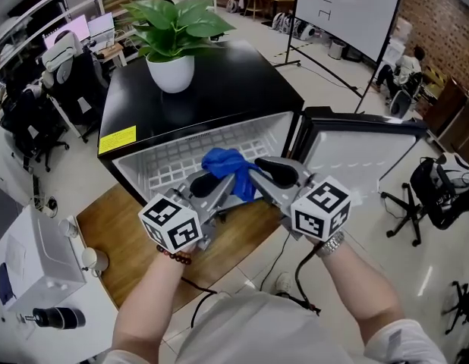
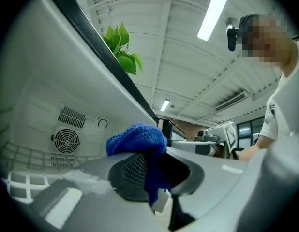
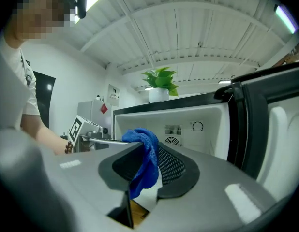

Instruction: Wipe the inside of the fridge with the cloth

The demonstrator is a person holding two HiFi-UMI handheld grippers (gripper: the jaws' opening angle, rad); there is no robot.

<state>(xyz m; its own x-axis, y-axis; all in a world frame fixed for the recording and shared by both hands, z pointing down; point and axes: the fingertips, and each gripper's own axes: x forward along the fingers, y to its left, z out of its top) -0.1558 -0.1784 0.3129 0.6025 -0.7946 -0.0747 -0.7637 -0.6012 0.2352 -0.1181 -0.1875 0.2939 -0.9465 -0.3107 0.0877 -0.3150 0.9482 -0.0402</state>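
- the blue cloth [image 1: 231, 171] is bunched at the mouth of the open fridge [image 1: 190, 91], above the front edge of the white wire shelf [image 1: 171, 164], and it hangs between the tips of both grippers.
- the left gripper [image 2: 156, 173] has its jaws nearly together and pinches a fold of the cloth.
- the right gripper [image 3: 147, 173] has its jaws a little apart; the cloth hangs between them and looks loosely held, not squeezed.
- step in hand, as i read it: getting the cloth settled in one grip, just outside the cavity; wiping hasn't started.
- the next move calls for one firm grip, then carrying the cloth in past the door [image 1: 357, 152] and pressing it flat on a wall or the shelf.
- the back wall with its fan vent [image 2: 66, 140] is well apart from the cloth.
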